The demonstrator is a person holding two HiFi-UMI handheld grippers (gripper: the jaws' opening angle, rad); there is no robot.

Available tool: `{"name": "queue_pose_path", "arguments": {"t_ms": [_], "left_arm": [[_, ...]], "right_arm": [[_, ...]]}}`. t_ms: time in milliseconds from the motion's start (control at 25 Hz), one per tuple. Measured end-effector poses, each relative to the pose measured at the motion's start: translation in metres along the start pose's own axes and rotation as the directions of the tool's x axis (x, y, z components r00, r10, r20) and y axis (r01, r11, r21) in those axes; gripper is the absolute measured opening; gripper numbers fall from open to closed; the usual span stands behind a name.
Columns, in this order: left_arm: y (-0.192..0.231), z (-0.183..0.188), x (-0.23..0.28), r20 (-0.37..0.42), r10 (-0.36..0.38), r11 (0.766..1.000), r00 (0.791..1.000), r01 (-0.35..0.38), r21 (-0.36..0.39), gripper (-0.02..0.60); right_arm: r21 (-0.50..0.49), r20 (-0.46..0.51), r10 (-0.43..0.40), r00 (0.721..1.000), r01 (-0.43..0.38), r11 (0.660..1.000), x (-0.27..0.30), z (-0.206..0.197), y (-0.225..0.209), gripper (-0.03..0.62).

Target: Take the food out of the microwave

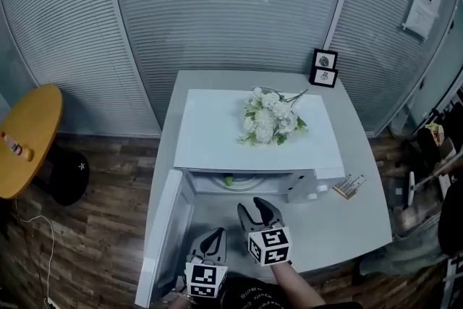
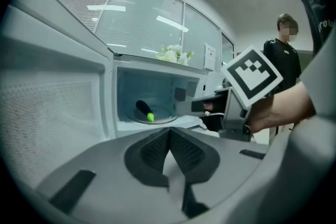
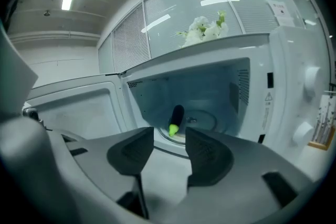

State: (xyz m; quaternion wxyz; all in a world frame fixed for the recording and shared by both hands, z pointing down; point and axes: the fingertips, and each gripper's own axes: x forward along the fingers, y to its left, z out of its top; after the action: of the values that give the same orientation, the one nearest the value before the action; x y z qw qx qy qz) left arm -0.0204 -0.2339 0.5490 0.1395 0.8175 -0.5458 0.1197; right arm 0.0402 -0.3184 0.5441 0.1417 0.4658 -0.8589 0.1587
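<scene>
The white microwave (image 1: 210, 127) stands on a table with its door (image 1: 163, 235) swung wide to the left. Inside, on the glass turntable (image 3: 202, 124), lies a dark eggplant with a green tip (image 3: 176, 118) (image 2: 144, 109). My right gripper (image 3: 170, 145) (image 1: 255, 208) hovers in front of the cavity, open, with nothing between its pads; the eggplant is well beyond them. My left gripper (image 2: 169, 132) (image 1: 215, 236) sits lower left beside the door, shut and empty. The right gripper's marker cube (image 2: 252, 77) shows in the left gripper view.
White flowers (image 1: 269, 116) lie on top of the microwave. Two small picture frames (image 1: 324, 67) stand at the back of the grey table (image 1: 354, 221), and a small pack (image 1: 349, 185) lies to the microwave's right. A yellow round table (image 1: 25, 137) is at far left. A person (image 2: 283, 55) stands at right.
</scene>
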Motion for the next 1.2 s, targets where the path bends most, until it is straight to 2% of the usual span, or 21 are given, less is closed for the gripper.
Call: {"name": "queue_pose_path", "arguments": {"t_ms": [720, 1000, 1200], "left_arm": [[0.01, 0.001, 0.004, -0.002, -0.025, 0.999, 1.0, 0.025, -0.026, 0.008], [0.0, -0.003, 0.004, -0.017, -0.066, 0.998, 0.998, 0.066, -0.019, 0.008], [0.006, -0.005, 0.005, -0.025, -0.054, 0.998, 0.998, 0.054, -0.027, 0.008]], "right_arm": [[-0.057, -0.14, -0.052, 0.989, 0.045, 0.997, 0.115, 0.012, -0.005, 0.199], [-0.086, -0.187, -0.083, 0.979, 0.068, 0.994, 0.141, 0.01, -0.012, 0.199], [-0.115, -0.229, -0.091, 0.969, 0.066, 0.991, 0.151, 0.007, -0.015, 0.199]]}}
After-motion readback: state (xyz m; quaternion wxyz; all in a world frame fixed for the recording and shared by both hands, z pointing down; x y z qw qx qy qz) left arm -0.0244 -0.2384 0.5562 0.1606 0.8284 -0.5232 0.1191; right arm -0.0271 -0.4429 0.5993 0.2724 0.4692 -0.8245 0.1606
